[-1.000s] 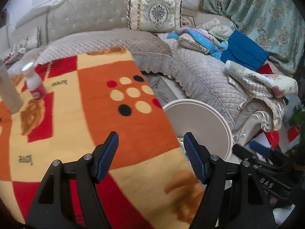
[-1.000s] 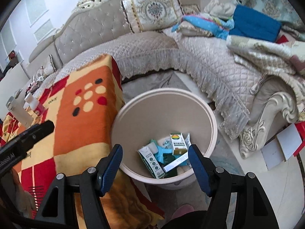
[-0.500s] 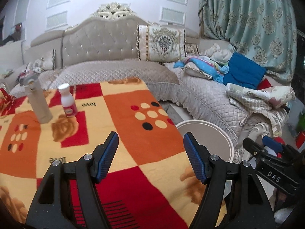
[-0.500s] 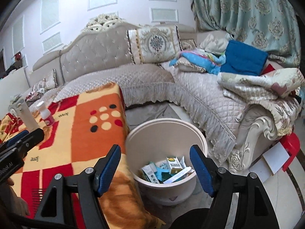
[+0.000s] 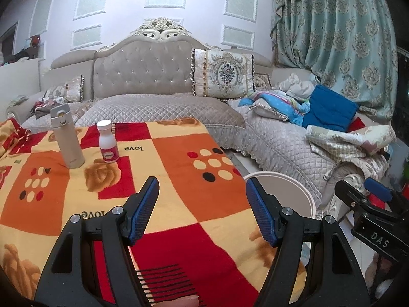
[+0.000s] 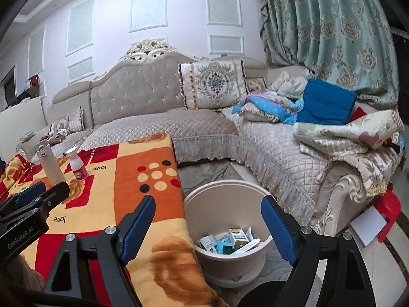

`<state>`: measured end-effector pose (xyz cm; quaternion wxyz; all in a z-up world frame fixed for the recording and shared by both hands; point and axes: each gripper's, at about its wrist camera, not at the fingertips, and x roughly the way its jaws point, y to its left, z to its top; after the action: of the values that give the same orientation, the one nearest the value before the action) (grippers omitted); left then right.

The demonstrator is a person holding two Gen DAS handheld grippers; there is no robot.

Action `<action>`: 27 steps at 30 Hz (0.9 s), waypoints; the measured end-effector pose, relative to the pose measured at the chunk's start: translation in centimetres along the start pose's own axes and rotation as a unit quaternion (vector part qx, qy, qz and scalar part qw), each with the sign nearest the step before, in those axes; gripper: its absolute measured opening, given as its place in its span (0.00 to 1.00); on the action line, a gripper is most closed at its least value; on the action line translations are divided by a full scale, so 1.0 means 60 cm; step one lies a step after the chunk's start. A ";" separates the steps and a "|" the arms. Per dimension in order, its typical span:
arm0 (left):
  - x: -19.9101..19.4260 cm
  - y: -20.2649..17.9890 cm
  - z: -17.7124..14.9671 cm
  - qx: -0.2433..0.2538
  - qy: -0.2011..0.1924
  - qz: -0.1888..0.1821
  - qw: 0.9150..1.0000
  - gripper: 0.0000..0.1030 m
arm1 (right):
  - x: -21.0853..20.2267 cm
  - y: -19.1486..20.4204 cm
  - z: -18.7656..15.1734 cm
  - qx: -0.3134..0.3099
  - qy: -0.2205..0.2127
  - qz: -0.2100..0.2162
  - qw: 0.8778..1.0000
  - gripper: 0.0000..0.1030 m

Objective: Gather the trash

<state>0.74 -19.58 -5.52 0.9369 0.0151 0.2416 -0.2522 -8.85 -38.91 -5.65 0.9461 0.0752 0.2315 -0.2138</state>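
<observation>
**Both grippers empty above the blanket-covered table, bin already part filled**

Bright orange, red and yellow patchwork blanket covers the table that fills the foreground, and both tools hover over its near end with nothing in them. The left gripper has its blue-padded jaws spread wide over a bare stretch of cloth; the right gripper is spread just as wide, above the table's right edge and the bin.

Just beside that edge, on the floor, stands the pale round trash bin. Inside it lie several small cartons and wrappers, white, green and teal, loosely piled at the bottom. That is the collected trash so far.

Farther up the blanket, two upright items stand near each other but apart: a small white bottle with a pink label and a taller beige flask. Whether either counts as trash cannot be told; the small bottle looks the likelier candidate.

If it is next, the left tool is the better placed. I would advance low over the cloth, keep the jaws wide until they straddle the bottle's body below its cap, and close squarely so it does not tip or knock the flask next to it. The carry to the bin should clear the rim before release.

Beyond the table, a quilted grey sofa with cushions and heaped clothes wraps the room.
</observation>
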 end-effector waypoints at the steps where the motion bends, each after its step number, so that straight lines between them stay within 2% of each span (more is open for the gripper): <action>1: -0.003 0.001 0.000 -0.001 -0.002 0.002 1.000 0.68 | -0.003 0.002 0.001 -0.003 -0.003 -0.002 1.000 0.84; 15: -0.010 0.006 -0.004 -0.006 -0.013 0.020 1.000 0.68 | -0.016 0.009 0.003 -0.008 -0.016 0.004 1.000 0.84; 27: -0.002 -0.010 -0.008 0.009 -0.002 0.011 1.000 0.68 | -0.006 0.004 0.003 -0.004 -0.009 -0.002 1.000 0.85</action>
<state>0.16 -19.98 -5.84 0.9400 0.0252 0.2370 -0.2442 -8.93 -38.60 -5.29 0.9478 0.0689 0.2244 -0.2159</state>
